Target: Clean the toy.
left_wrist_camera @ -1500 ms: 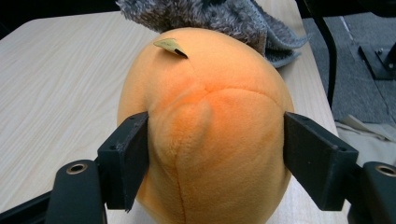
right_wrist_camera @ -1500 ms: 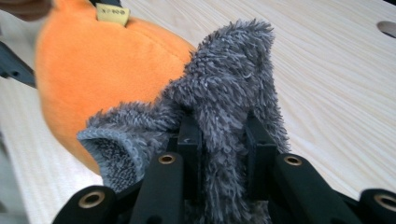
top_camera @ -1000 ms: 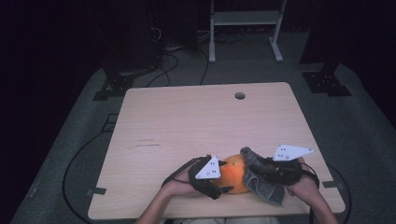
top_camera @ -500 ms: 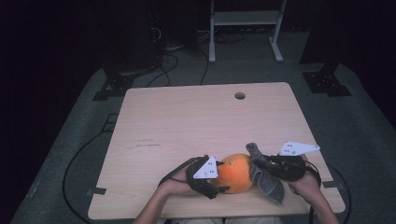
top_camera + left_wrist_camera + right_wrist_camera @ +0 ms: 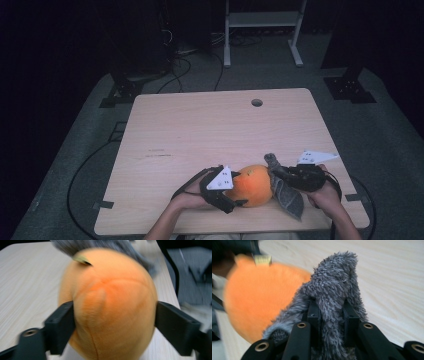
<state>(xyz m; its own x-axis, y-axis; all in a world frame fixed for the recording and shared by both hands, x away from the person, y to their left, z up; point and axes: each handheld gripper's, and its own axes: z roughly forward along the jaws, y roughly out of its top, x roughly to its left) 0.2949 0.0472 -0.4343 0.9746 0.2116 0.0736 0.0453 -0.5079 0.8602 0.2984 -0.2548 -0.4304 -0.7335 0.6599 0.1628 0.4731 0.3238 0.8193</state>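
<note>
Two sets of fingers share one job here: the right gripper [image 5: 329,312] has its fingers [image 5: 314,315] clamped tight on a fold of fuzzy grey cloth [image 5: 334,285], which looks like a sock or plush cover, while the left gripper [image 5: 115,322] has its fingers [image 5: 60,325] on either side of an orange plush ball [image 5: 110,305], touching its flanks; its jaws have just been opening, with the ball between them, so the hold looks loose. The ball [image 5: 255,185] sits near the counter's [image 5: 200,130] front edge, right of centre, with the grey cloth [image 5: 285,187] draped against its right side toward the front right corner. The step in hand seems to be working the cloth over or off the ball; which, I cannot tell. Next, the left hand [image 5: 192,197] likely needs a firmer brace on the ball while the right hand [image 5: 325,195] draws the cloth steadily, without letting the plush roll.
</note>
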